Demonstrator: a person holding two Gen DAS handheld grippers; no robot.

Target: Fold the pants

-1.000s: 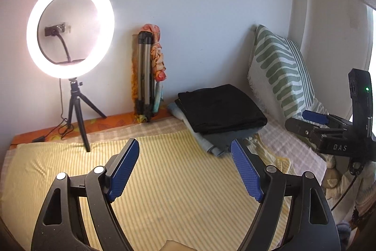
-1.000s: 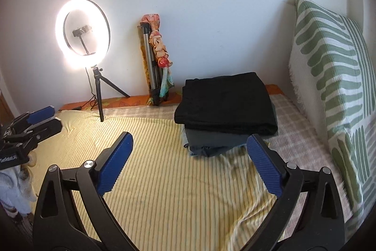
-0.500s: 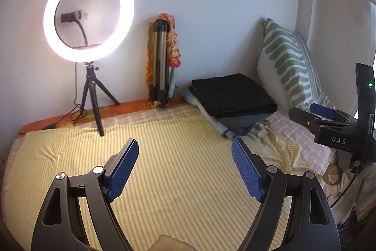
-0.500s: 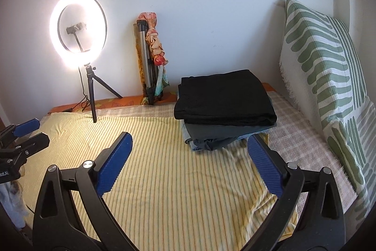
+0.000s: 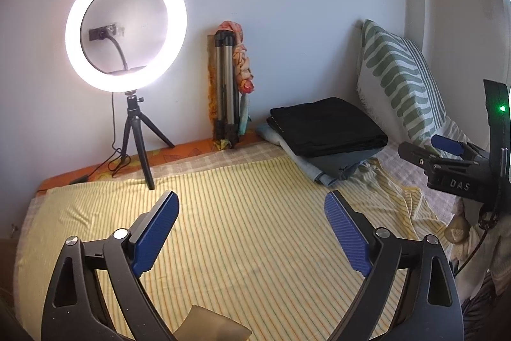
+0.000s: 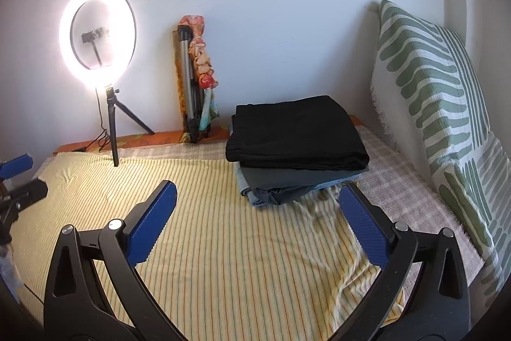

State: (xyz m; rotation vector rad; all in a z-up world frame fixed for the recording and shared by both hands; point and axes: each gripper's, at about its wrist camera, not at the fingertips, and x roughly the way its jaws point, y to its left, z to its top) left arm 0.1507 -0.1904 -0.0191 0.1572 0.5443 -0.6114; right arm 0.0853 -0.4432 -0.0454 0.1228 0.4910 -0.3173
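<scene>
Hovering above the yellow striped sheet (image 6: 223,261), both grippers hold nothing. The left gripper (image 5: 252,229) has its blue pads spread wide over bare sheet, and the right gripper (image 6: 257,222) is just as wide, with only sheet between its fingers.

The pants sit as a folded stack (image 6: 297,155) at the bed's far edge, toward its right corner, near the wall and beside the green-patterned pillow (image 6: 447,104). A black pair (image 6: 297,133) lies on top, a grey one under it, and a pale blue edge shows at the bottom. No unfolded pair is visible on the open sheet.

The relation that matters: the stack lies ahead of the right gripper and slightly to its right, close beyond its fingertips, while from the left gripper it is further off and well to the right. In the left wrist view the right gripper (image 5: 447,149) shows at the bed's right edge, near the stack (image 5: 325,130). So the right hand looks the nearer one for any reach there. The stack's long side runs roughly parallel to the far edge, its folded front facing the grippers.

A ring light (image 6: 97,35) on a small tripod stands at the far left corner, well apart from the stack.
</scene>
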